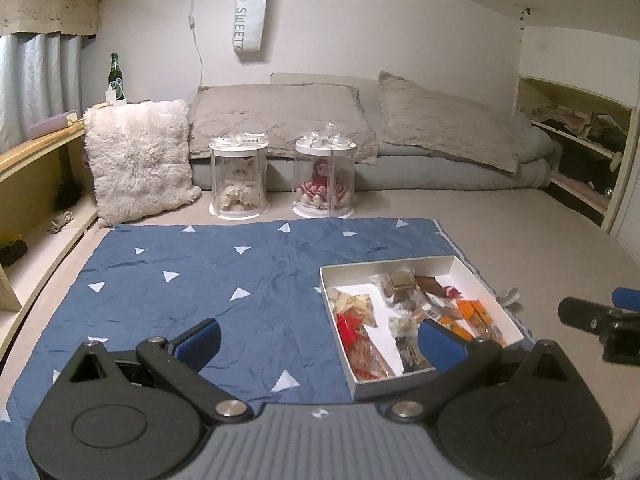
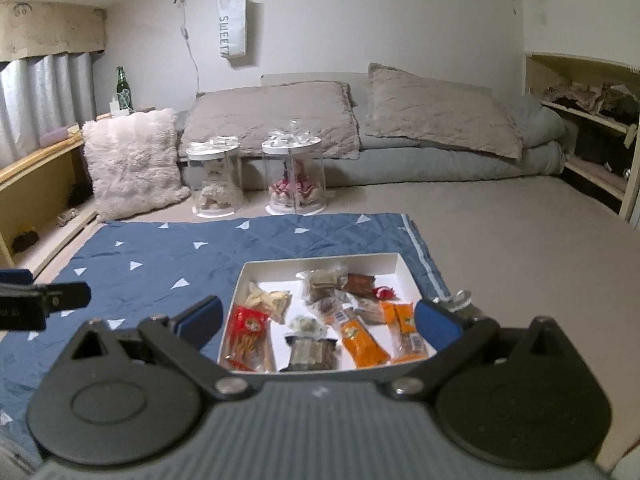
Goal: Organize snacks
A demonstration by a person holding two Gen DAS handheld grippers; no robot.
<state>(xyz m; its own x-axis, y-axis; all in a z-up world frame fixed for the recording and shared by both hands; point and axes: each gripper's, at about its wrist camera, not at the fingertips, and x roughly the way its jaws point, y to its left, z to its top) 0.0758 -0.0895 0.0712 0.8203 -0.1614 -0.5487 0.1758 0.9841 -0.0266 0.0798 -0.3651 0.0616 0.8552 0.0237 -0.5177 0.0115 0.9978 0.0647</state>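
I have both grippers held low over the blue quilted mat (image 1: 208,280) with white triangles, side by side and pointing toward the bedding at the far wall. The left gripper (image 1: 320,340) is spread wide with nothing between its blue pads, and it hangs over bare mat just left of the box. The right gripper (image 2: 318,320) is likewise spread and empty, its fingers straddling the near edge of the white cardboard box (image 2: 320,261), so the box sits squarely in its view. I judge that stance suits reaching down into the box, though the pictures do not settle which packet would be next.

All the snacks I can see lie inside that box, none on the mat. The box rests on the mat's right-hand part, near its striped border. Inside, the packets are loosely spread, some overlapping: a red packet of stick biscuits (image 2: 248,338) at the near left, a pale crumpled bag (image 2: 270,300) behind it, a dark wrapped bar (image 2: 310,354) at the near middle, an orange packet (image 2: 362,340) and a second orange one (image 2: 406,330) to its right, clear-wrapped brownish pieces (image 2: 322,284) at the back, and a small red wrapped sweet (image 2: 384,292) by the far right wall. This could be a jumble waiting to be sorted, or snacks already gathered into the box; I cannot tell which.

Printing on the packets is too small to read. The only legible writing is "SWEET" down the white paper bag (image 2: 232,26) hung on the wall. A green glass bottle (image 2: 123,86) on the left shelf shows no readable label.
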